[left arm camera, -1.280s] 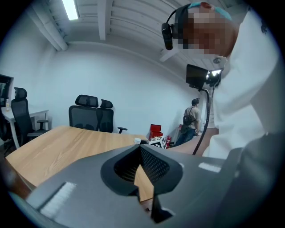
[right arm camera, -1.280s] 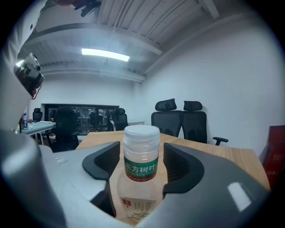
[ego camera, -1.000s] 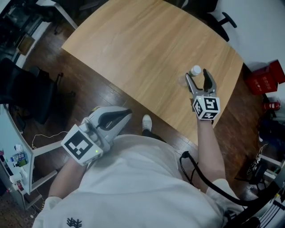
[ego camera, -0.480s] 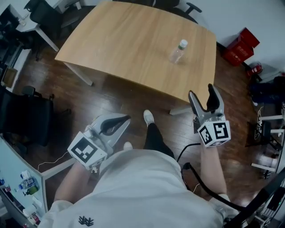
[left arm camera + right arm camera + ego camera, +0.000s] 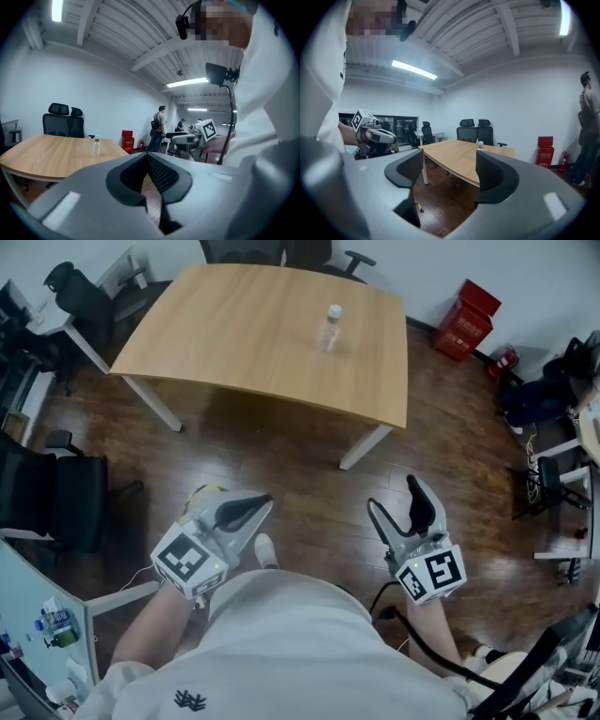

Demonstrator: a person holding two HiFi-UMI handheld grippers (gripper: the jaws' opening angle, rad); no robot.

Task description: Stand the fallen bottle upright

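A clear plastic bottle (image 5: 330,326) with a white cap stands upright near the far right edge of the wooden table (image 5: 244,334). Both grippers hang over the dark floor, well short of the table. My left gripper (image 5: 265,501) is shut with nothing in it. My right gripper (image 5: 394,495) stands open and empty. The left gripper view has its closed jaw tips (image 5: 146,155) low in front, with the bottle (image 5: 96,146) small on the table (image 5: 42,152). Between the parted right jaws (image 5: 450,157) the table (image 5: 459,157) and bottle (image 5: 481,145) show far off.
A red crate (image 5: 466,307) sits on the floor right of the table. Black office chairs stand at the table's far end (image 5: 281,251) and at the left (image 5: 66,502). People stand in the background (image 5: 161,126). Cables and gear lie at the right (image 5: 548,484).
The person has backed away from the table. The right gripper, open around the bottle a second ago, now hangs far from it; the bottle stays upright on the table.
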